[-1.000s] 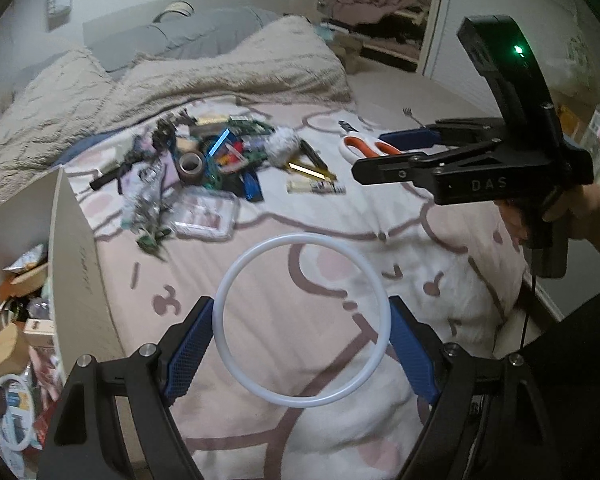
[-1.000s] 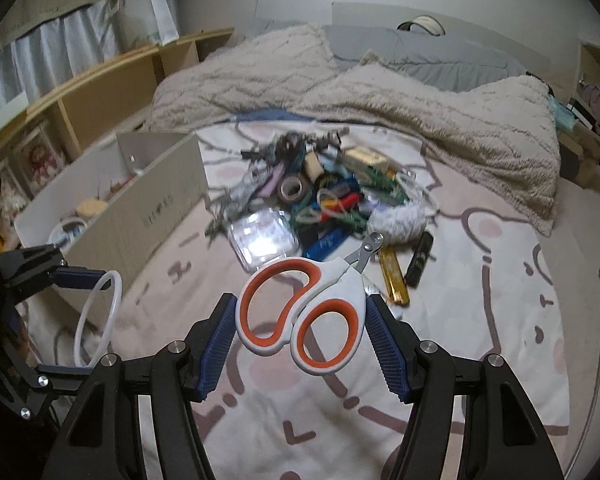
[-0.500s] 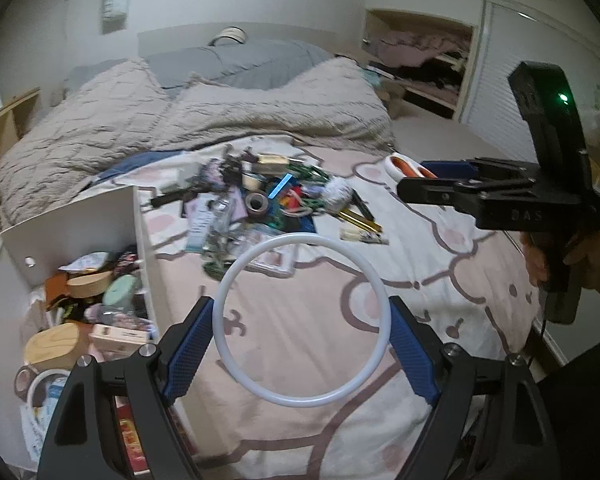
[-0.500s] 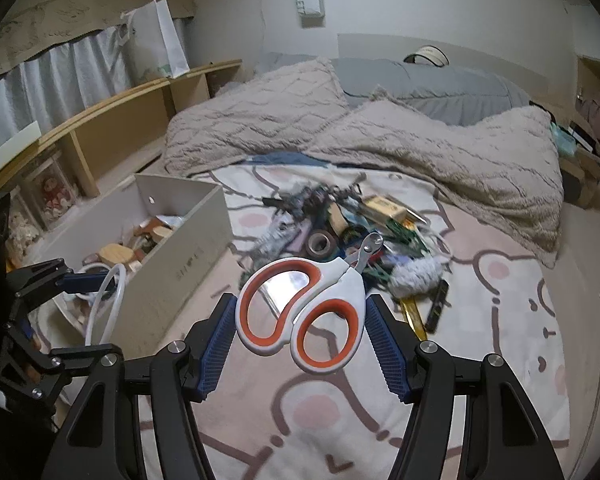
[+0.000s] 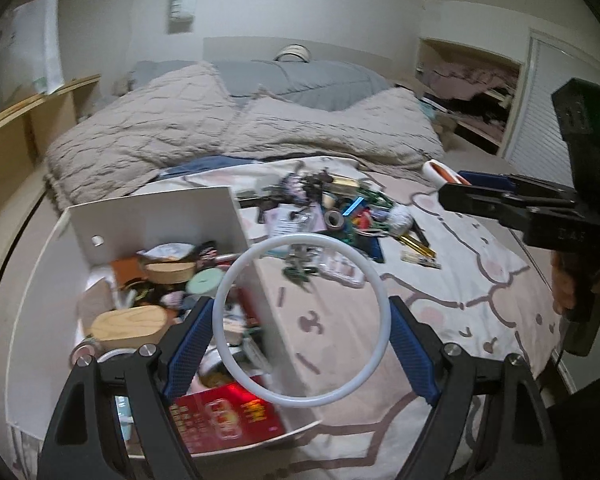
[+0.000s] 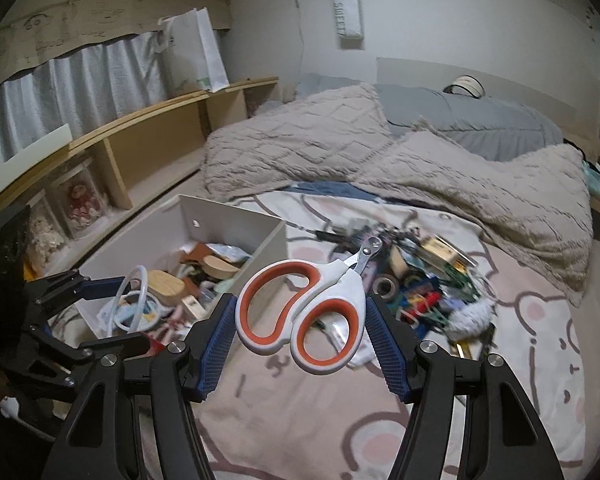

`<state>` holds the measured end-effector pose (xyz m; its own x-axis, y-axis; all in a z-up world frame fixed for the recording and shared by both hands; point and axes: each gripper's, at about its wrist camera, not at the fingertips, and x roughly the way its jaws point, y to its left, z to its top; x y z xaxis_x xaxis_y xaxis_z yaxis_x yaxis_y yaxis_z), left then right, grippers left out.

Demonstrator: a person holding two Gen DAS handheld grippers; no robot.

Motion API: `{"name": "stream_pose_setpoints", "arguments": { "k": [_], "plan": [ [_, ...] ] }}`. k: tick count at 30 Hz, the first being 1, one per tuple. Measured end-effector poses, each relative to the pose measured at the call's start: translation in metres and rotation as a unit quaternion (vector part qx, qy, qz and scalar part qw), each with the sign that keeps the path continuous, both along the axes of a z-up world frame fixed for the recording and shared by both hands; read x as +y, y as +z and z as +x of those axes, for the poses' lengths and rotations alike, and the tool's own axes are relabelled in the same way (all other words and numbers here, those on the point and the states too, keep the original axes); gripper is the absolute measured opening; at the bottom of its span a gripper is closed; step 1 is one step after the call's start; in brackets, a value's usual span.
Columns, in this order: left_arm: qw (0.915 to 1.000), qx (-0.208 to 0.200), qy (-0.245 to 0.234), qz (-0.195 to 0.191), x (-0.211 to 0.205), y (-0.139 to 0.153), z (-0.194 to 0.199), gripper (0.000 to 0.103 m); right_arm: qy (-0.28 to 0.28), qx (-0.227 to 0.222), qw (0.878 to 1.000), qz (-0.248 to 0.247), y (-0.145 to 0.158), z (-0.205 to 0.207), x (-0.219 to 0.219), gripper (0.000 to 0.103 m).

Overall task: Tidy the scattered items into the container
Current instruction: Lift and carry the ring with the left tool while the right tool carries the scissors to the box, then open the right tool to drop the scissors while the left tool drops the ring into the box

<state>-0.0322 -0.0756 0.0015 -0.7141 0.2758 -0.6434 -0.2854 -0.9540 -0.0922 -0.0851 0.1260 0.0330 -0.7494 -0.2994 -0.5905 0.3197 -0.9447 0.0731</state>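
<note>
My left gripper [image 5: 300, 326] is shut on a white plastic ring [image 5: 236, 280] and holds it over the right wall of the white box [image 5: 152, 216]; the ring also shows in the right wrist view [image 6: 140, 276]. My right gripper [image 6: 300, 324] is shut on white and orange scissors [image 6: 324, 292], held in the air above the bedspread to the right of the box [image 6: 236, 228]. The right gripper also shows in the left wrist view [image 5: 512, 204]. A pile of scattered small items [image 5: 340, 216] lies on the bed beyond the box.
The box holds wooden lidded tins [image 5: 128, 324], a red packet [image 5: 224, 416] and other small things. Beige blankets [image 5: 260, 128] are bunched at the head of the bed. A wooden shelf [image 6: 140, 140] runs along the left wall. The pink patterned bedspread [image 6: 340, 420] lies below.
Both grippers have swung left toward the box with their loads. The ring now hangs over the box's right wall, and the box's inside has come into view.
</note>
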Motion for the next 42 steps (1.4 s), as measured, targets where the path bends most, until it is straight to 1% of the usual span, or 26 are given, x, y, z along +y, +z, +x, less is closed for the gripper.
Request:
{"name": "stream_pose_setpoints", "arguments": {
  "k": [4, 8, 15, 22, 24, 25, 26, 30, 32, 34, 37, 39, 41, 42],
  "plan": [
    [0.9995, -0.002, 0.03, 0.0, -0.025, -0.002, 0.002, 0.085, 0.011, 0.006, 1.0, -0.006, 0.005, -0.003, -0.02, 0.066],
    [0.9977, -0.003, 0.066, 0.012, -0.052, -0.003, 0.005, 0.085, 0.025, 0.008, 1.0, -0.013, 0.008, -0.005, -0.041, 0.066],
    [0.9898, 0.001, 0.138, 0.036, -0.105, -0.002, 0.008, 0.085, 0.049, 0.012, 0.999, -0.016, 0.012, -0.009, -0.078, 0.066],
    [0.9837, -0.003, 0.179, 0.011, -0.13, -0.017, 0.01, 0.085, 0.078, 0.012, 0.997, -0.015, 0.013, -0.01, -0.117, 0.066],
    [0.9821, -0.003, 0.188, 0.001, -0.135, -0.02, 0.01, 0.085, 0.086, 0.01, 0.996, -0.015, 0.012, -0.01, -0.127, 0.065],
    [0.9813, -0.002, 0.193, -0.002, -0.137, -0.022, 0.01, 0.085, 0.09, 0.008, 0.996, -0.015, 0.011, -0.011, -0.131, 0.063],
    [0.9806, -0.003, 0.196, -0.005, -0.139, -0.024, 0.009, 0.085, 0.096, 0.008, 0.995, -0.017, 0.011, -0.011, -0.135, 0.056],
    [0.978, -0.009, 0.208, -0.01, -0.146, -0.031, 0.005, 0.085, 0.108, 0.004, 0.994, -0.022, 0.007, -0.012, -0.149, 0.056],
    [0.9765, -0.013, 0.215, -0.011, -0.15, -0.035, 0.004, 0.085, 0.115, -0.001, 0.993, -0.012, 0.0, -0.013, -0.157, 0.055],
    [0.975, -0.019, 0.221, -0.012, -0.153, -0.039, 0.002, 0.085, 0.12, -0.013, 0.993, -0.01, -0.007, -0.017, -0.163, 0.052],
    [0.974, -0.025, 0.225, -0.012, -0.154, -0.042, 0.001, 0.085, 0.117, -0.033, 0.992, -0.019, -0.015, -0.024, -0.164, 0.052],
    [0.9744, -0.028, 0.223, -0.014, -0.153, -0.044, 0.0, 0.085, 0.114, -0.039, 0.993, -0.019, -0.018, -0.027, -0.164, 0.052],
    [0.975, -0.031, 0.219, -0.018, -0.151, -0.045, 0.0, 0.085, 0.113, -0.044, 0.992, -0.023, -0.02, -0.029, -0.163, 0.044],
    [0.9753, -0.033, 0.217, -0.021, -0.15, -0.046, -0.001, 0.085, 0.112, -0.048, 0.992, -0.025, -0.02, -0.03, -0.163, 0.043]
  ]
}}
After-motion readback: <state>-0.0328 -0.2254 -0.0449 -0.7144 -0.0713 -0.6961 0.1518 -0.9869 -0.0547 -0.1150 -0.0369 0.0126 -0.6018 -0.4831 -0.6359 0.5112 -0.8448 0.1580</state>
